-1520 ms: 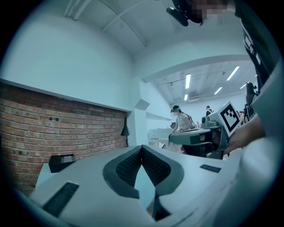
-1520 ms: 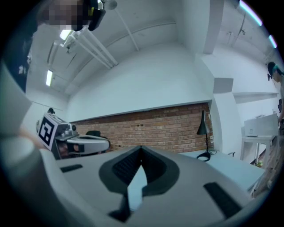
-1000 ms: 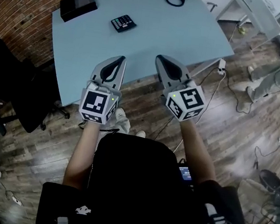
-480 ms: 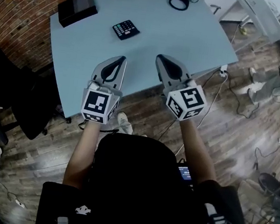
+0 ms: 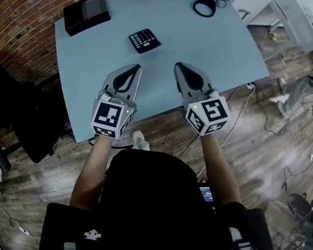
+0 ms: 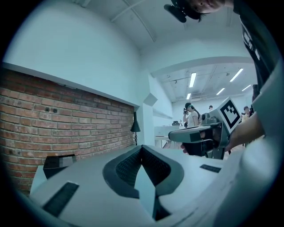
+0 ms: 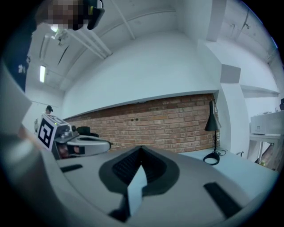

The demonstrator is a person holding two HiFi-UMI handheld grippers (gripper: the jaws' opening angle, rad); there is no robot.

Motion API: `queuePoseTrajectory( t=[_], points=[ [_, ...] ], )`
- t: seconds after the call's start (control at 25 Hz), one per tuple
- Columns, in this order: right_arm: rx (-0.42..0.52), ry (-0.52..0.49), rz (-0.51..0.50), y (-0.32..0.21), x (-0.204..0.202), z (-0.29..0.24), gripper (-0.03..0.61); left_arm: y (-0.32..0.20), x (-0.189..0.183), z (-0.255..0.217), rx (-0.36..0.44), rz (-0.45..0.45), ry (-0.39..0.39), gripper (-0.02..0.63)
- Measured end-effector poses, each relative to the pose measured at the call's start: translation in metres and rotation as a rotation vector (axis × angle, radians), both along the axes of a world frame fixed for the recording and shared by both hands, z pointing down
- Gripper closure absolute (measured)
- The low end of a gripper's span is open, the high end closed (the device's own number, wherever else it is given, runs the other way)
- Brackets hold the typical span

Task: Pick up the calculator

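Note:
A small black calculator (image 5: 144,40) lies flat on the light blue table (image 5: 214,43), toward its far left part. My left gripper (image 5: 136,65) and right gripper (image 5: 178,65) are held side by side over the table's near edge, both pointing level toward the calculator and well short of it. The left gripper (image 6: 142,146) has its jaws together at the tips with nothing between them, and so does the right gripper (image 7: 141,148). The calculator is hidden in both gripper views.
A black box (image 5: 86,13) sits at the table's far left corner, and a lamp's round black base (image 5: 205,6) at the far edge. A black chair (image 5: 9,101) stands left of the table. Cables (image 5: 263,107) trail over the wooden floor at the right.
The table and calculator have slid down the head view, nearer to me. Both grippers now reach over the table's near edge, their jaws unchanged.

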State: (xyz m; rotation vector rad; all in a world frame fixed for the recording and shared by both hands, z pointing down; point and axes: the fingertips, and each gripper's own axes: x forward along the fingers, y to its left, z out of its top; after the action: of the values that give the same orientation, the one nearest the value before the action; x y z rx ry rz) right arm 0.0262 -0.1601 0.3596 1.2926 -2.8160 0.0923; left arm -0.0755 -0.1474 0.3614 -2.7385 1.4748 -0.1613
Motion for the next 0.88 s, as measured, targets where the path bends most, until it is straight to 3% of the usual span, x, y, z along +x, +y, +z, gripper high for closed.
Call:
queuePoseTrajectory(
  t=[0.88],
  points=[
    [-0.015, 0.037, 0.044, -0.056, -0.04, 0.001, 0.575, -0.056, -0.044, 0.008, -0.023, 0.041, 0.034, 0.609]
  ],
)
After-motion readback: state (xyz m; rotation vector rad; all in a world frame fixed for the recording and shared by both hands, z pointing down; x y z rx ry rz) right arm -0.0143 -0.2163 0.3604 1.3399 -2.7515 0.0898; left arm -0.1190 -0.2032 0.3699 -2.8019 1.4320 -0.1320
